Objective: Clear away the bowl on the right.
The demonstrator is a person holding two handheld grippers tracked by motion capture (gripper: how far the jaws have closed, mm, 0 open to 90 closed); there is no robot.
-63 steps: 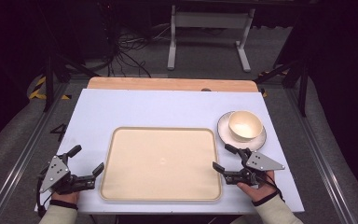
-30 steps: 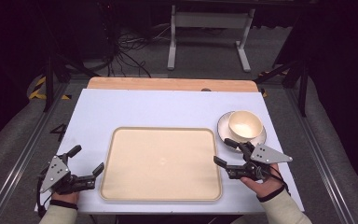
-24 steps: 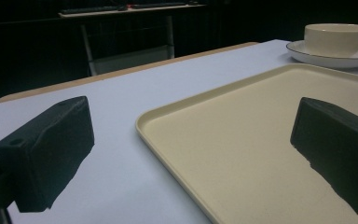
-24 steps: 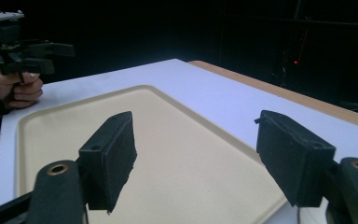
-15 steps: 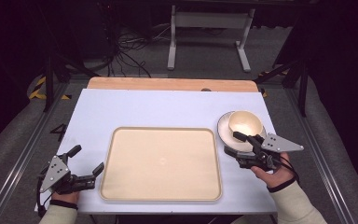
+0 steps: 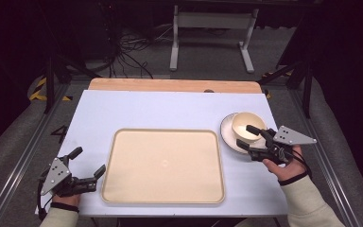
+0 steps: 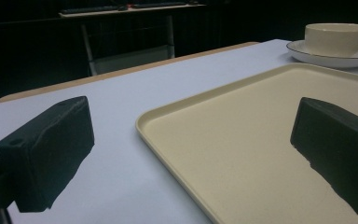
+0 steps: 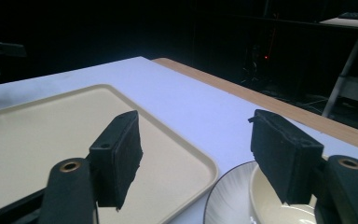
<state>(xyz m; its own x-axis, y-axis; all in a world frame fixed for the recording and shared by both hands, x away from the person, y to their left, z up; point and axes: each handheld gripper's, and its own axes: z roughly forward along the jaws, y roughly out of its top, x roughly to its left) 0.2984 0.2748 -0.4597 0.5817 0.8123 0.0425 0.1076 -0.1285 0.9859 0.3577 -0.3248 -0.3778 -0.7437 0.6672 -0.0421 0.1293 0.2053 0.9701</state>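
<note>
Dark room behind, with a pale lavender table [image 6: 170, 109] that had a big beige tray [image 6: 164, 165] sitting in the middle and a cream bowl [image 6: 247, 126] on a white plate [image 6: 228, 135] just off the tray's right edge. Right gripper [image 6: 247, 136] was spread wide right at the bowl, one jaw over its rim and the other over the plate, not grasping anything. Left gripper [image 6: 89, 161] was also spread open, sitting at the tray's left front corner with one jaw over the tray.

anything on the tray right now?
No. In the high view the tray is bare; the bowl sits on its plate off to the tray's right.
</note>
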